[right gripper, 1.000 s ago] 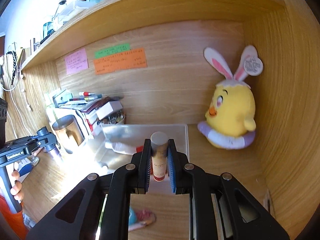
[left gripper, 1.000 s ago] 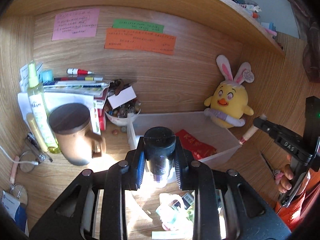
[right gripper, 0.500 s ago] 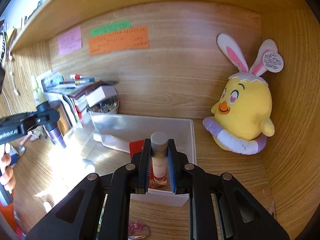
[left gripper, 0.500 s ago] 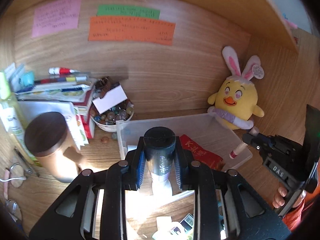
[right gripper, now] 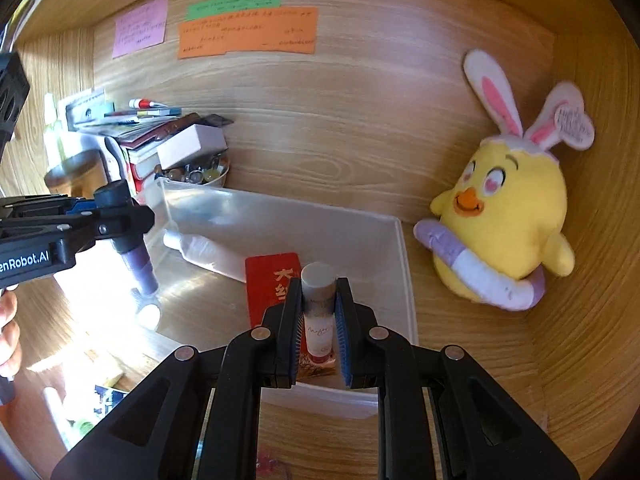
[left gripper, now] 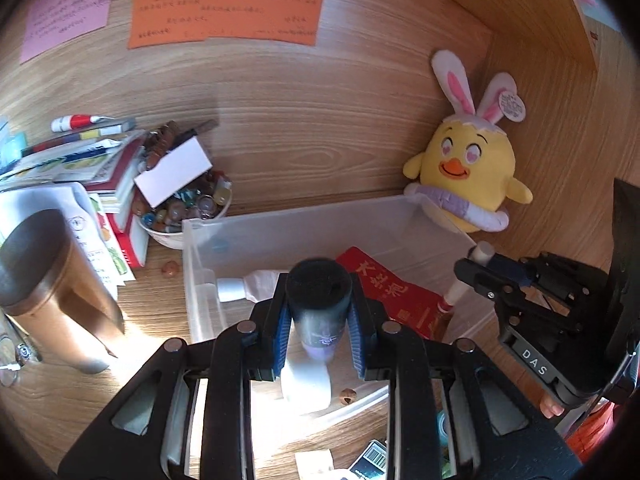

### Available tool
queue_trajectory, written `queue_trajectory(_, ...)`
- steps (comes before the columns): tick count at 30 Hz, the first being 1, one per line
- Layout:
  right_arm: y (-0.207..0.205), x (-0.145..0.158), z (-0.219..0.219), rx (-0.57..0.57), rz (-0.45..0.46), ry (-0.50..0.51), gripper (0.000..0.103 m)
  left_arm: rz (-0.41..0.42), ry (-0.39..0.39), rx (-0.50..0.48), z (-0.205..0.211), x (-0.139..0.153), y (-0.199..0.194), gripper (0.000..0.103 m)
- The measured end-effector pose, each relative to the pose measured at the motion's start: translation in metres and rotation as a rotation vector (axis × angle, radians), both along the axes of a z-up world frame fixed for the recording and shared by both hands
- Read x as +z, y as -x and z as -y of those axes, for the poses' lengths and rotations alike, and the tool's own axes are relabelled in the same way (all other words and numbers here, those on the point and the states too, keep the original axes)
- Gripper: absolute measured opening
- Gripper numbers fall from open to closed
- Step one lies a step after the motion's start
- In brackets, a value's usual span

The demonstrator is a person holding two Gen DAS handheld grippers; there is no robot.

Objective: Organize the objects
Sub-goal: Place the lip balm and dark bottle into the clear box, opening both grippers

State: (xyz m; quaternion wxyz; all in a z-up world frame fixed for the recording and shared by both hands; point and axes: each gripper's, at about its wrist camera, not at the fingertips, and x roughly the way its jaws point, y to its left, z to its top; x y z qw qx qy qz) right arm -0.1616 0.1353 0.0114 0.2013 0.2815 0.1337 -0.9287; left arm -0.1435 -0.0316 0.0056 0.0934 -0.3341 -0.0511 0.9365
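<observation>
We've got both sets of jaws loaded. The left gripper [left gripper: 319, 312] is clamped on a dark-capped purple tube [left gripper: 319, 304], and the right gripper [right gripper: 318, 312] is squeezed nearly shut on a slim white-capped tube [right gripper: 318, 300]. Both hang over the clear bin [left gripper: 280, 224], neither dropped in yet. The bin already holds a white tube [right gripper: 208, 252] and a red packet [right gripper: 269, 284]. So we're partway, we reckon, with clutter left on the surface [left gripper: 80, 400]. The bowl [left gripper: 188, 216] beside it holds beads.
</observation>
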Motion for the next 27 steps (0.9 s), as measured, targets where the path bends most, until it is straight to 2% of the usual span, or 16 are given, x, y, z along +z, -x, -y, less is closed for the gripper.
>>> queue_trajectory(5, -0.004, -0.002, 0.009, 0.020, -0.011, -0.021, 0.016, 0.007, 0.011, -0.014, -0.005, -0.003, 0.000, 0.025)
queue_trajectory(10, -0.004, -0.004, 0.014, 0.062, 0.021, -0.013, 0.019, 0.021, 0.022, -0.022, -0.006, -0.006, 0.001, 0.026)
queue_trajectory(15, -0.006, -0.006, 0.018, 0.083, 0.035, -0.019, 0.022, 0.021, 0.034, -0.017, -0.006, -0.006, -0.001, 0.033)
queue_trajectory(17, -0.006, -0.006, 0.018, 0.091, 0.048, -0.014, 0.023, 0.013, 0.038, -0.014, -0.006, -0.004, -0.004, 0.043)
queue_trajectory(18, -0.006, -0.006, 0.017, 0.096, 0.055, -0.009, 0.025, 0.003, 0.040, -0.013, -0.006, -0.001, -0.006, 0.047)
queue_trajectory(20, -0.007, -0.006, 0.016, 0.098, 0.060, -0.001, 0.032, -0.017, 0.047, -0.007, -0.006, 0.003, -0.011, 0.059)
queue_trajectory(24, -0.011, 0.000, 0.010, 0.096, 0.053, 0.020, 0.041, -0.054, 0.072, 0.000, -0.009, 0.013, -0.024, 0.068)
queue_trajectory(26, -0.013, 0.004, 0.006, 0.099, 0.052, 0.035, 0.048, -0.066, 0.079, 0.002, -0.009, 0.017, -0.031, 0.080)
queue_trajectory(27, -0.015, 0.007, 0.004, 0.100, 0.047, 0.041, 0.053, -0.071, 0.081, 0.005, -0.009, 0.019, -0.034, 0.082)
